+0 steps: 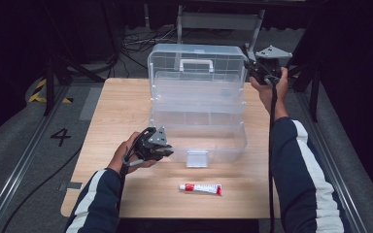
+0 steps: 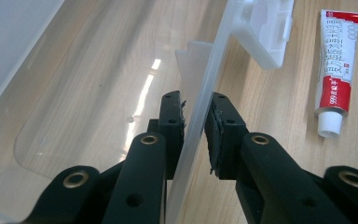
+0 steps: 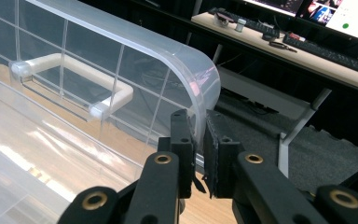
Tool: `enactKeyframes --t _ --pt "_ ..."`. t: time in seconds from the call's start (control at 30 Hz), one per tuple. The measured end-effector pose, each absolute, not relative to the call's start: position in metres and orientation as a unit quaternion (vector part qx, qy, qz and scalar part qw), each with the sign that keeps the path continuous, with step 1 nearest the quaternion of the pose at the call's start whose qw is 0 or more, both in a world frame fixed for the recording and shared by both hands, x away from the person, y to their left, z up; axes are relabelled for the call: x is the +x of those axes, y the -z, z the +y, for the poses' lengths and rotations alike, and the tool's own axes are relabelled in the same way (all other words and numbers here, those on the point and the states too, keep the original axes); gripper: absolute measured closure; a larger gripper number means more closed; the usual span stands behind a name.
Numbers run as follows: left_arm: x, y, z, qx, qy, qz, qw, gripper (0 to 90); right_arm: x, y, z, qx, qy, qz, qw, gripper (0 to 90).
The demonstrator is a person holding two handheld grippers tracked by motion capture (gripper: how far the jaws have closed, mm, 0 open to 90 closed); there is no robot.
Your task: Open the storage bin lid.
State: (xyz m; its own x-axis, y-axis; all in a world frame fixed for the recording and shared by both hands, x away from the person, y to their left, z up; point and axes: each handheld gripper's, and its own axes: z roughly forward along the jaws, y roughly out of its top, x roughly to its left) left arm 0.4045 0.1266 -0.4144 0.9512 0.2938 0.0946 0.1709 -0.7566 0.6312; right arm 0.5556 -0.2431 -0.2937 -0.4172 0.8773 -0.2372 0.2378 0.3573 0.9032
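Keyboard (image 3: 328,46) beyond raised lid (image 3: 135,51)

Tube (image 1: 200,188): red-and-white, white cap, lying flat on the table (image 1: 126,97) near its front edge.
Floor mark (image 1: 60,136): numeral 4, left of table.
Keyboard (image 3: 328,49): on background desk (image 3: 279,44).

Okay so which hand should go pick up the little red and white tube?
Left, probably. The left gripper pinches the box's front wall near the tube; the right gripper pinches the raised lid at the far side.
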Motion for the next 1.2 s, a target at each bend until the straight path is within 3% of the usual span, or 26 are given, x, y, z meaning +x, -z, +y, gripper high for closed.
enactKeyframes --t 1.2 --pt "0.405 0.417 0.131 0.927 -0.086 0.128 0.341 77.8 0.619 0.309 -0.239 0.414 -0.385 0.749 0.345 81.9"
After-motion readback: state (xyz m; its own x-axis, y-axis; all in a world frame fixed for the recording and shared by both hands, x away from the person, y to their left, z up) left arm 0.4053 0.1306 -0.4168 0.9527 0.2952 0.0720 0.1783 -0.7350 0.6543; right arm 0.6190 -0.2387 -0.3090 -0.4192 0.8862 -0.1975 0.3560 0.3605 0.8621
